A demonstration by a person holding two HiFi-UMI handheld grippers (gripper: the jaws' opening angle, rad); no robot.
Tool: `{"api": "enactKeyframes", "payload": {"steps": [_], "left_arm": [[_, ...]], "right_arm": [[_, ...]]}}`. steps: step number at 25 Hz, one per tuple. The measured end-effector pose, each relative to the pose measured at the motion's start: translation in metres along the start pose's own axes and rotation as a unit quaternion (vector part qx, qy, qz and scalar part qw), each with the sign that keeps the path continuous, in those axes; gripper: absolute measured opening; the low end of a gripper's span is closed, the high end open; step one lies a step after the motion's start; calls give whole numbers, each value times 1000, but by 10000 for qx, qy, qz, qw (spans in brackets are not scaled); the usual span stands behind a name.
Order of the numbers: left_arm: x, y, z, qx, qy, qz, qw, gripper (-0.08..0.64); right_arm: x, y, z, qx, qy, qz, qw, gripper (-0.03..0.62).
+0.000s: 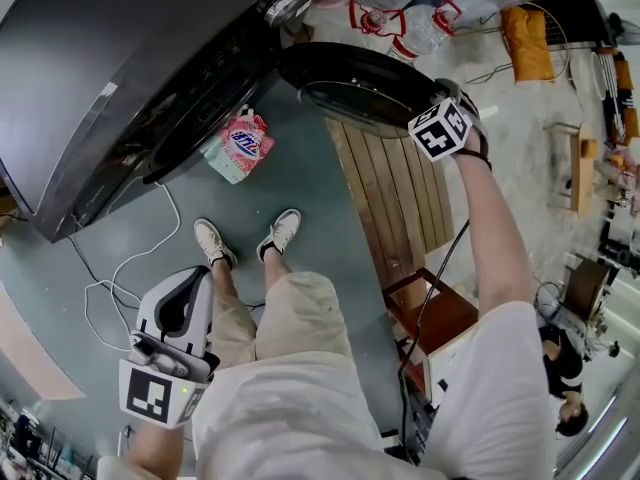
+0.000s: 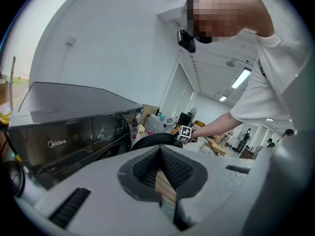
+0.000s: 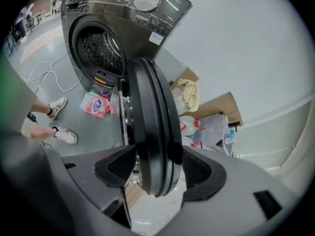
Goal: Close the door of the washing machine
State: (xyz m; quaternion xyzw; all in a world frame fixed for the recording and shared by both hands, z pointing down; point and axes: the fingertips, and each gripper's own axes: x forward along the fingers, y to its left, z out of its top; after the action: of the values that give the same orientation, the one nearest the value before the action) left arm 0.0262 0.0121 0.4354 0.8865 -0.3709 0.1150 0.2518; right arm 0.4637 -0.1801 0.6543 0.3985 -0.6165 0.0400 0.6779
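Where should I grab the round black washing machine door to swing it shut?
Best take the round black washing machine door by its free outer rim, coming edge-on: it stands swung open, and that rim looks slim enough for jaws.

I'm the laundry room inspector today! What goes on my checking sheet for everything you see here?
Surface: grey floor, with a wooden slat board by the door.
Job's things: washing machine; its round door stands swung open, drum showing.
Clutter: pink packet on the floor by the machine; plastic bottles and cardboard beside it.
Grippers: right tool closed on the door's rim; left tool shut, empty, away from the machine.
Cables: white cable looped on the floor; black cable hanging by the right arm.
Surroundings: white wall; another person farther off.
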Motion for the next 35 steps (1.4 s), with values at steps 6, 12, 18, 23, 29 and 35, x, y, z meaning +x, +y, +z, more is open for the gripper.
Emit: {"api": "enactKeyframes", "payload": {"steps": [6,12,18,23,29,35], "left_arm": [[-16,1,-7,-19,-67,-86,9999,3],[-30,11,-4,-24,18,-160,9999,4],[-43,18,1,23,13,-235,9997,4],[-48,24,4,66,13,-305,9995,5],[-55,30,6,89,20,-339,9994,5],[-65,41,4,83,10,-309,9995,5]], "right_arm": [[-20,33,-8,268,-77,43,9996,285],[-34,63,-7,584,-106,132,9981,276],[-53,94,-2,837,-230,186,9961,275],[-65,119,5,1059,-312,393,9931,269],[-81,149,17,1273,-473,677,9884,265],[-98,180,36,1517,-680,837,9825,262]]}}
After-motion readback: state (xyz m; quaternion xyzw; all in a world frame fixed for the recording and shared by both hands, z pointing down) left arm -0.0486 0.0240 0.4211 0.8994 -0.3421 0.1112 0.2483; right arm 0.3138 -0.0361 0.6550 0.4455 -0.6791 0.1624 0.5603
